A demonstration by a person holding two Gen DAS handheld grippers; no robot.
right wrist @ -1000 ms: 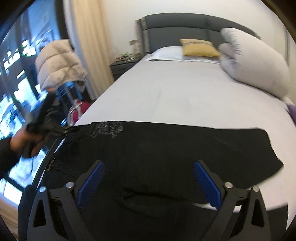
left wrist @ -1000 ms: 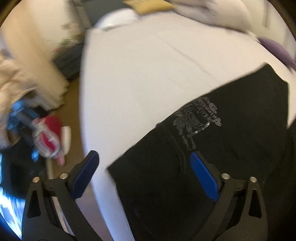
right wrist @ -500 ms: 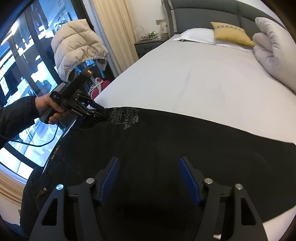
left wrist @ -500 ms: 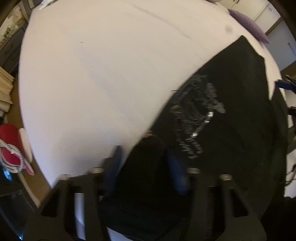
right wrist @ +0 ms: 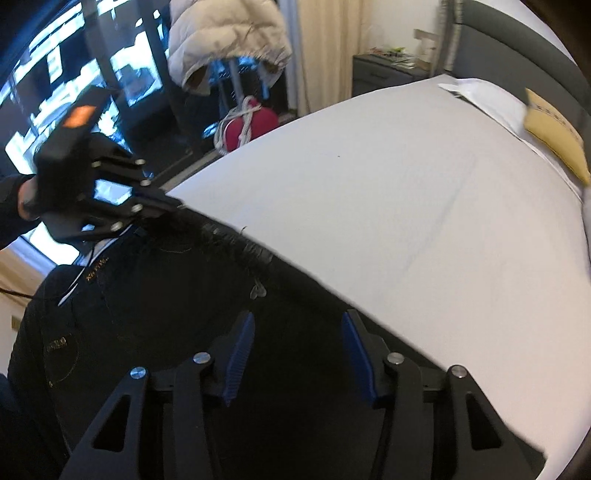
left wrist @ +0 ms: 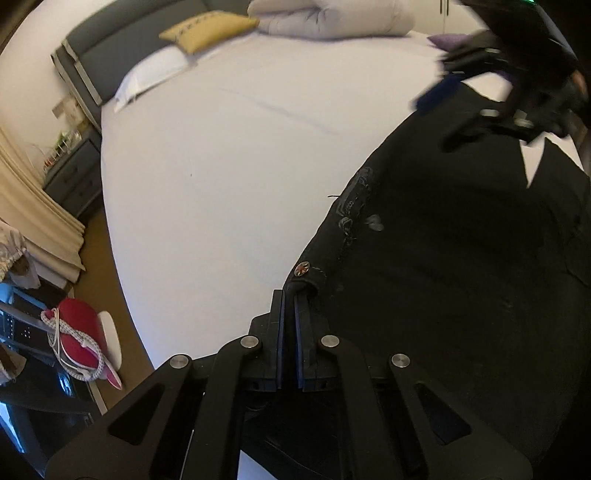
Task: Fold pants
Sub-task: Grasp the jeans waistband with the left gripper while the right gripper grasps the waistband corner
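Black pants lie across the near part of a white bed. My left gripper is shut on the waistband corner of the pants, beside a metal button. In the right wrist view the left gripper pinches the pants at the bed's left edge. My right gripper is open, its blue pads hovering over the black fabric near the upper fold edge. The right gripper also shows blurred in the left wrist view.
Pillows and a yellow cushion lie at the grey headboard. A nightstand, curtains, a red bag and a puffy jacket on a rack stand left of the bed.
My left gripper closed on the waistband corner and lifted it. My right gripper swung left over the pants toward the waist and narrowed somewhat, still open.
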